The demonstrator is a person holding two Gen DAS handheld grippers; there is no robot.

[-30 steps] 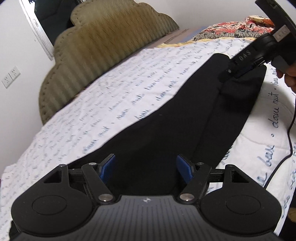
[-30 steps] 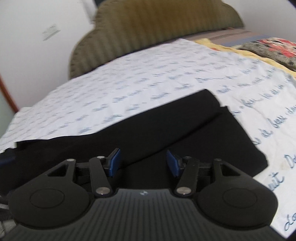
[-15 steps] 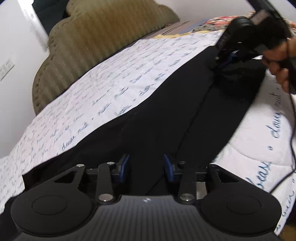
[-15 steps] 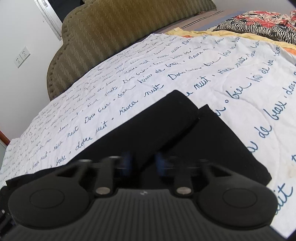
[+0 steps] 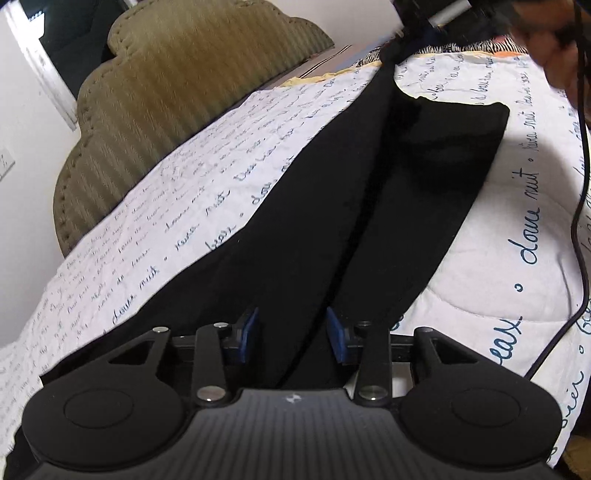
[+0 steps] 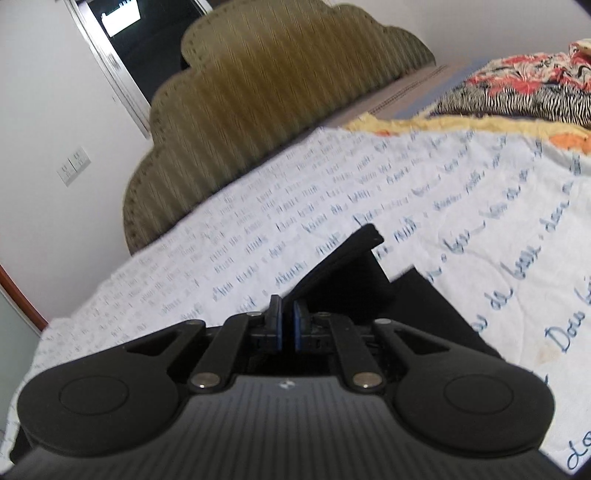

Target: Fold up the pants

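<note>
Two grips on the pants (image 5: pixel 332 229), which lie lengthwise on the quilt (image 5: pixel 517 266).

Left wrist view: left gripper (image 5: pixel 291 338) has narrowed to a half-wide stance, black cloth bunched between the blue pads (image 5: pixel 248 334). Looks pinched, but I can't confirm pad contact. At the far end the top leg is pulled up taut into the right gripper (image 5: pixel 424 27); the lower leg stays flat on the quilt. A cable (image 5: pixel 581 221) hangs at right.

Right wrist view: right gripper (image 6: pixel 287 325) has just closed nearly fully on the hem (image 6: pixel 343 254), which stands up off the quilt.

Step in hand, my read: lifting the top leg to fold it.
- raise both ends together and keep the leg taut
- check the left pinch before lifting
- keep the cable off the cloth
</note>
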